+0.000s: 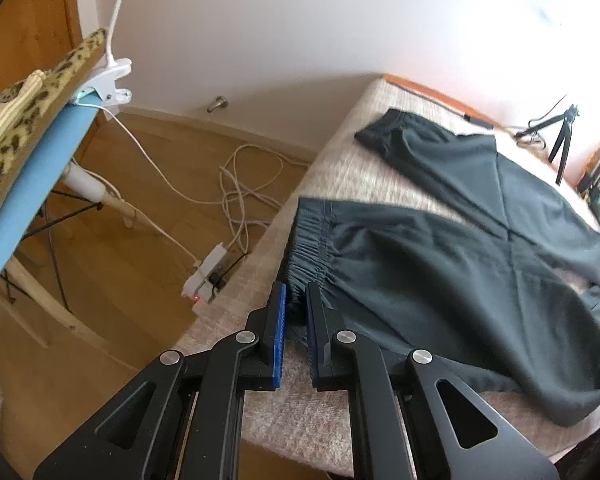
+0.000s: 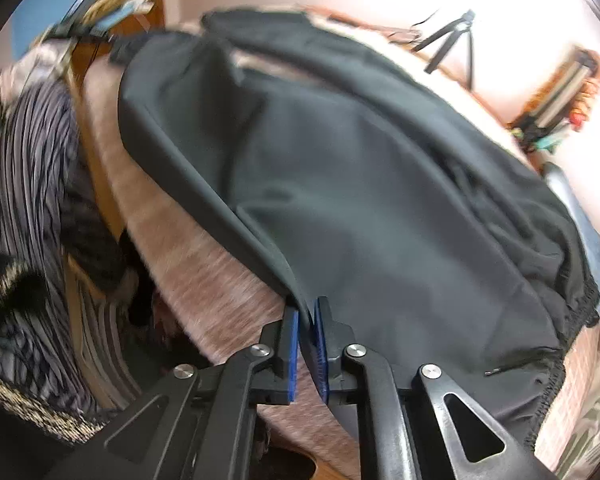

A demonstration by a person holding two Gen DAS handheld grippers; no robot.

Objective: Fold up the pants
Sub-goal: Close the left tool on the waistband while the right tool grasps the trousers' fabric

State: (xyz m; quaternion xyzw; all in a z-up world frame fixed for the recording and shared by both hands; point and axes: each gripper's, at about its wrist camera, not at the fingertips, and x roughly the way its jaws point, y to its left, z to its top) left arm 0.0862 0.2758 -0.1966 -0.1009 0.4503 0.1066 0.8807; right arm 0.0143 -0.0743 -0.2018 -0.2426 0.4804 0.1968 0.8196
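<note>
Dark grey-green pants [image 1: 440, 264] lie spread on a beige fuzzy bed cover [image 1: 364, 168]. One leg runs toward the far end of the bed. My left gripper [image 1: 296, 300] is shut on the gathered elastic cuff of the near leg [image 1: 308, 256], at the bed's left edge. In the right wrist view the pants [image 2: 360, 208] fill the middle, and my right gripper [image 2: 308, 316] is shut on the fabric's near edge above the cover [image 2: 204, 276]. The elastic waistband [image 2: 572, 316] shows at the right.
A blue chair with a leopard-print cloth [image 1: 28, 120] stands left of the bed, with a white clip lamp [image 1: 108, 80]. Cables and a power strip [image 1: 208, 276] lie on the wood floor. A small tripod [image 1: 564, 140] stands at the far end. Striped clothing [image 2: 32, 200] hangs left.
</note>
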